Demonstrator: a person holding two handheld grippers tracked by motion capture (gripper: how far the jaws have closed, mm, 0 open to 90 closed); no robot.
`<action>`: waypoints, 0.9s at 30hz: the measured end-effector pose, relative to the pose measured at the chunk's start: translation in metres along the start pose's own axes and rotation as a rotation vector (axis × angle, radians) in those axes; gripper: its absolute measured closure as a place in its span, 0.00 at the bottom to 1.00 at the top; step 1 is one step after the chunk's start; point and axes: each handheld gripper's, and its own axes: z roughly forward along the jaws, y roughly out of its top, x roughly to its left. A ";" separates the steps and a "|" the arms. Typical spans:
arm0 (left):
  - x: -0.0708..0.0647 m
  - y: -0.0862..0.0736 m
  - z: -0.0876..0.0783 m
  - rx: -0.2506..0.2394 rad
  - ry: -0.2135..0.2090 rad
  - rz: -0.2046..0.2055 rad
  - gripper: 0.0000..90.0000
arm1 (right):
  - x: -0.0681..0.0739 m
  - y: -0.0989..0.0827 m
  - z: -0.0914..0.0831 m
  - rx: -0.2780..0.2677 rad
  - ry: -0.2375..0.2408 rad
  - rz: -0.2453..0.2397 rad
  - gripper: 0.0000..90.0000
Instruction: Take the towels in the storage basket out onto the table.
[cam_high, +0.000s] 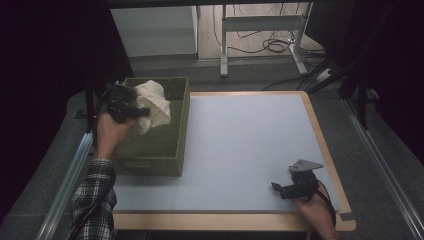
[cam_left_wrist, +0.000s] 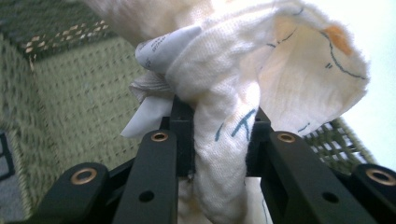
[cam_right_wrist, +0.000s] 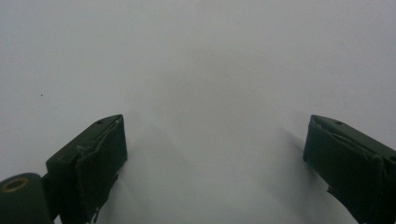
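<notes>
A crumpled white cloth (cam_high: 154, 105) with blue and orange markings hangs over the green woven basket (cam_high: 172, 145) at the table's left. My left gripper (cam_high: 142, 112) is shut on the cloth and holds it above the basket. In the left gripper view the cloth (cam_left_wrist: 224, 140) bunches between the two black jaws, with a white label (cam_left_wrist: 161, 46) sticking out of it and the basket's inner wall (cam_left_wrist: 79, 88) behind. My right gripper (cam_high: 280, 190) rests low near the table's front right corner, open with nothing between its fingers (cam_right_wrist: 100, 163), over the bare white surface.
The white table top (cam_high: 240, 145) has a wooden rim (cam_high: 320, 130). The basket stands along its left edge. A metal rail (cam_high: 70, 175) runs beside the table on the left, and desk legs with cables (cam_high: 270, 45) stand on the floor beyond the far edge.
</notes>
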 end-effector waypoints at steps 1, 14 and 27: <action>-0.003 0.002 -0.001 -0.006 -0.003 0.013 0.81 | 0.000 0.000 0.000 0.000 0.000 0.000 0.07; -0.040 0.024 -0.007 -0.068 -0.054 0.093 0.81 | 0.000 0.000 0.000 -0.001 0.000 0.001 0.07; -0.085 0.043 0.014 -0.066 -0.118 0.171 0.80 | 0.000 0.000 0.000 0.001 0.002 0.000 0.07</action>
